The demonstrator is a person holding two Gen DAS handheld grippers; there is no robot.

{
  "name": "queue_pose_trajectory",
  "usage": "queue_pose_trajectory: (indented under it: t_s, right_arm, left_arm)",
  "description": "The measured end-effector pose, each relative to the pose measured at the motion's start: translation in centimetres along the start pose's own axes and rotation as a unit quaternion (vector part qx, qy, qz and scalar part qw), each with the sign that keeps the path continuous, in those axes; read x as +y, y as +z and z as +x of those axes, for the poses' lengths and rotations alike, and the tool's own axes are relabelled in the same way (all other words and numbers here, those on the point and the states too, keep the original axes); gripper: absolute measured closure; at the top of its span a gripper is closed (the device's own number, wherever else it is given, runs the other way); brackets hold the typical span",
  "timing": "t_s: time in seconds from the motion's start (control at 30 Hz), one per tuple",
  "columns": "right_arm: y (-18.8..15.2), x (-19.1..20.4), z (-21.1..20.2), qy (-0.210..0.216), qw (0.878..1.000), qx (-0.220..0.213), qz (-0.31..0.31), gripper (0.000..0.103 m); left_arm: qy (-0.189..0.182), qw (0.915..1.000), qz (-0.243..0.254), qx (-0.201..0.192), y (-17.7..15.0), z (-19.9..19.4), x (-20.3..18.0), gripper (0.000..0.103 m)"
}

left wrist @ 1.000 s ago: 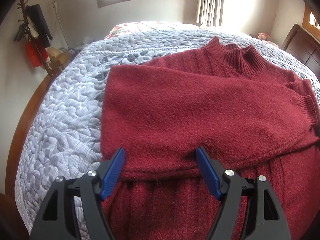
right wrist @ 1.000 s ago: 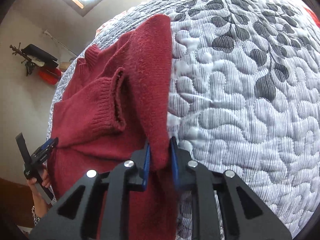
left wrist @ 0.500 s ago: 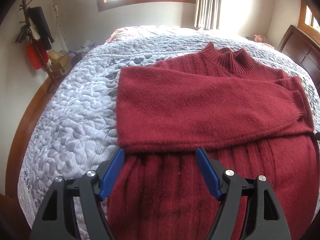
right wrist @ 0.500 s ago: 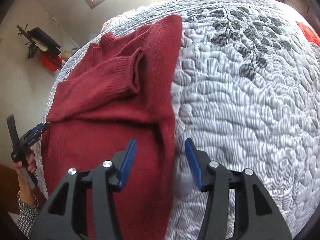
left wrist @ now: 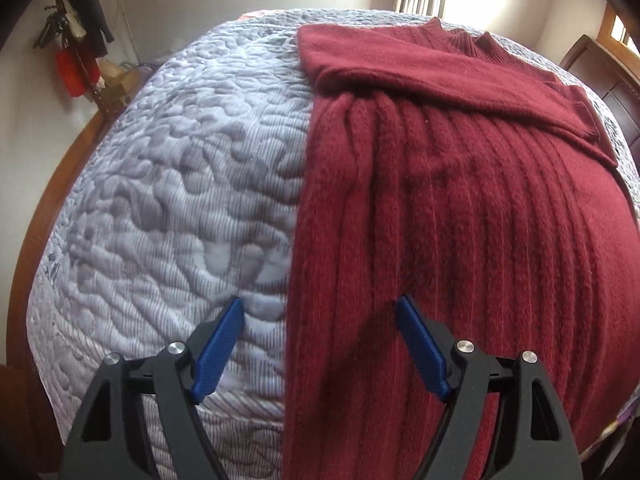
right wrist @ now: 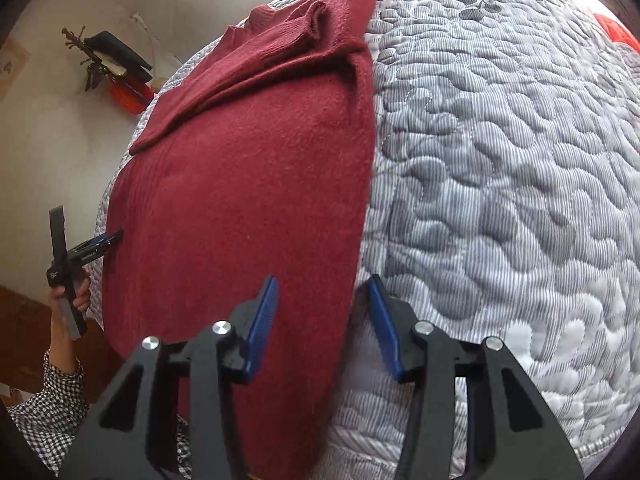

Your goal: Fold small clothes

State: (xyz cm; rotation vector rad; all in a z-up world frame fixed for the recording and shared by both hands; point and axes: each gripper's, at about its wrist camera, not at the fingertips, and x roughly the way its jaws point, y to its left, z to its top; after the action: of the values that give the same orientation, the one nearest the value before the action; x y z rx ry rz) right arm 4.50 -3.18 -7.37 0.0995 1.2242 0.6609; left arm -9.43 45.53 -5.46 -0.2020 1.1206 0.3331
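Observation:
A dark red knit sweater point(left wrist: 460, 208) lies flat on the grey quilted bedspread point(left wrist: 168, 184), both sleeves folded across its chest, collar at the far end. My left gripper point(left wrist: 320, 312) is open and hovers over the sweater's lower left edge, one finger above the quilt, the other above the knit. In the right wrist view the sweater point(right wrist: 248, 200) runs from the near hem to the collar. My right gripper point(right wrist: 324, 292) is open over its lower right edge. The left gripper point(right wrist: 98, 242) shows at the far side, held by a hand.
The bedspread point(right wrist: 500, 184) stretches wide to the right of the sweater. A wooden bed frame point(left wrist: 48, 184) rims the left side. A coat stand with dark and red items point(left wrist: 76, 52) is by the wall. A checked sleeve point(right wrist: 48, 404) is at lower left.
My right gripper let go of the sweater's side and opened. Both grippers drew back toward the hem; the sweater now lies flat with sleeves folded in.

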Motion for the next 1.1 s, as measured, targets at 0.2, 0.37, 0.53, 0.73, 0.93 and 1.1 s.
queue_pose_trajectory:
  t_s: [0.2,0.37,0.53,0.73,0.93,1.1]
  right_arm:
    - [-1.1,-0.6,-0.3,0.016,1.0,-0.005,0.016,0.097]
    - [-0.9,-0.7,0.3,0.004,1.0,-0.011,0.024,0.098]
    - [-2.1,-0.3,-0.3,0.012,0.999,-0.009,0.029,0.085]
    - [-6.1,1.6,-1.6,-0.009,1.0,0.007,-0.023,0.071]
    - [-9.9,2.7,-2.1,0.002,1.0,0.022,-0.022,0.071]
    - [-12.7,3.2,-0.8,0.017,0.999,0.048,-0.017,0.071]
  left_arm:
    - [-0.014,0.9999,-0.006,0.008,-1.5,-0.4,0.3,0.054]
    - [-0.035,0.9991,-0.018,0.011,-2.4,-0.6,0.2,0.09]
    - [-0.038,0.9991,-0.009,0.014,-3.6,-1.5,0.2,0.073]
    - [-0.05,0.9983,-0.003,0.03,-7.1,-2.5,0.3,0.035]
    - [-0.019,0.9991,0.023,0.031,-11.3,-3.4,-1.3,0.033]
    - [-0.019,0.9994,0.003,0.027,-13.9,-4.3,-2.1,0.043]
